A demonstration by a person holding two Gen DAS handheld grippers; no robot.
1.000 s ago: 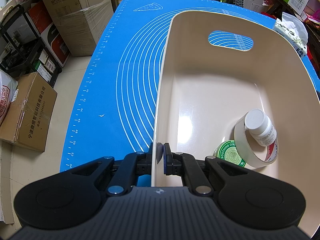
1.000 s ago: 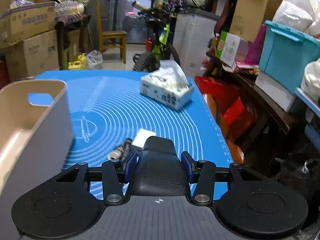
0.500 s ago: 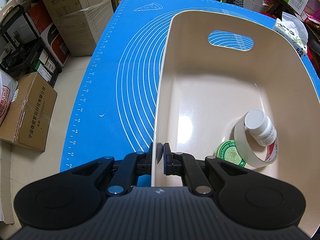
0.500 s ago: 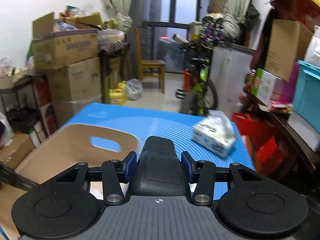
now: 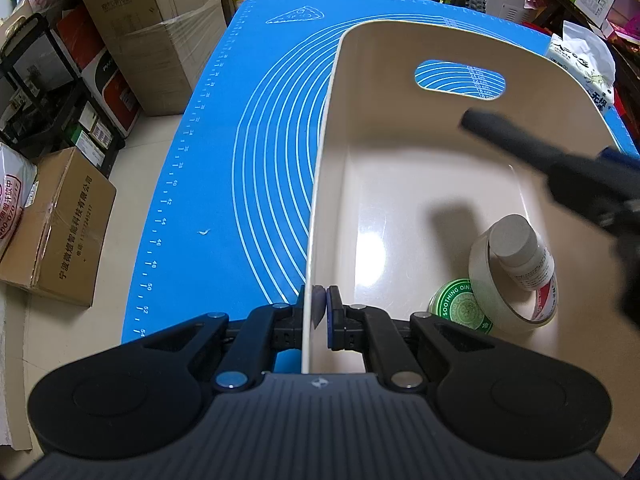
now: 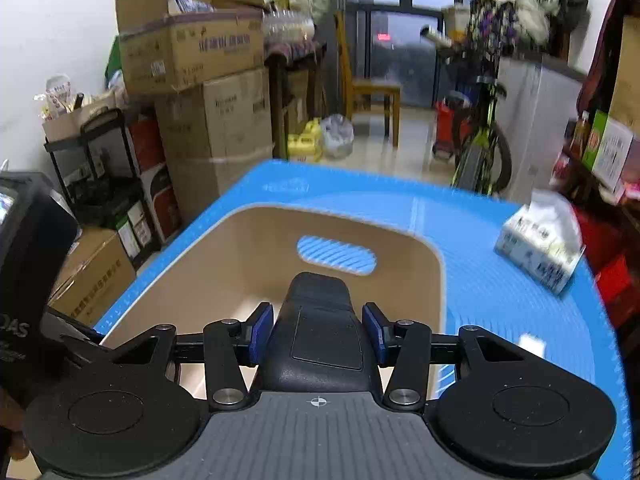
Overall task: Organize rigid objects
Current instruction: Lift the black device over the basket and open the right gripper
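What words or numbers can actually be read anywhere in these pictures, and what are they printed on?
"SOOTHING OIN…", cut off: green tin in the bin.
"42", "44", "46", "48", "50", "52": ruler along the blue mat edge.
"无织": tissue pack.
Bottle label, tape print, carton lettering: too small or blurred.

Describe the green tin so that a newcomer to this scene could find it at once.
On the blue mat stands a beige bin. In its near right corner lies the green tin, flat on the floor against the tape roll ringing a white bottle. Only the tin is green, with lettering around its lid.
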